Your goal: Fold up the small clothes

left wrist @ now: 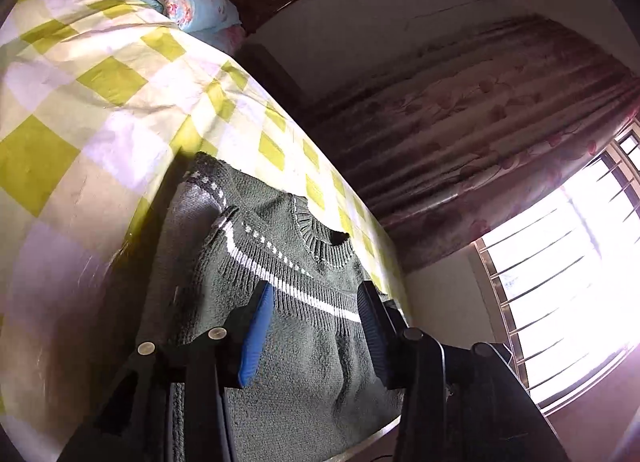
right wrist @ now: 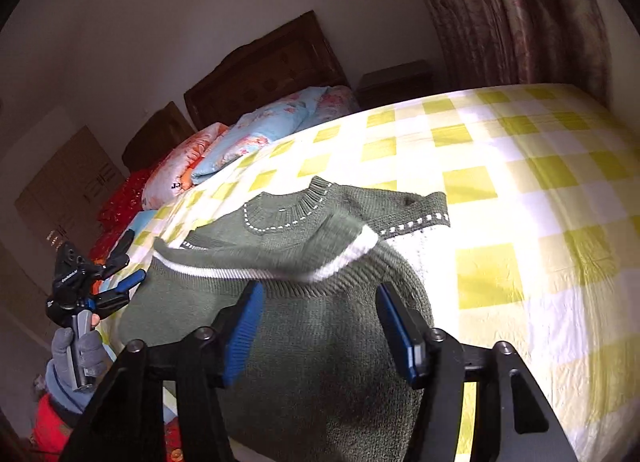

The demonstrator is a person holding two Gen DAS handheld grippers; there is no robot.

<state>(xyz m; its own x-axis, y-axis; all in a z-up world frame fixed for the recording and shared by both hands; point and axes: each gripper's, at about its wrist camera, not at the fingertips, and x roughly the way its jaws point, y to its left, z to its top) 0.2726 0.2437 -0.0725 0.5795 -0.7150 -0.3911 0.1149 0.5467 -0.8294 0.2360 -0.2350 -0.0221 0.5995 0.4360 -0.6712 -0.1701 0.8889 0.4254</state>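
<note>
Left gripper (left wrist: 316, 302): we see its jaws apart, gripping nothing.
Right gripper (right wrist: 320, 302): we see its jaws spread wide, empty.
Sweater (right wrist: 312, 302): green knit with a white stripe, lying partly folded on our checked bedsheet (right wrist: 520, 165).
Pillows (right wrist: 260, 133): heaped by the headboard (right wrist: 260, 73).

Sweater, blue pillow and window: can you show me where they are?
Green sweater (right wrist: 320, 362): right wrist view, on its plain knitted body.
Blue pillow (right wrist: 264, 131): right wrist view, on its flowery cover.
Window (left wrist: 560, 290): left wrist view, on the bright barred pane.
</note>
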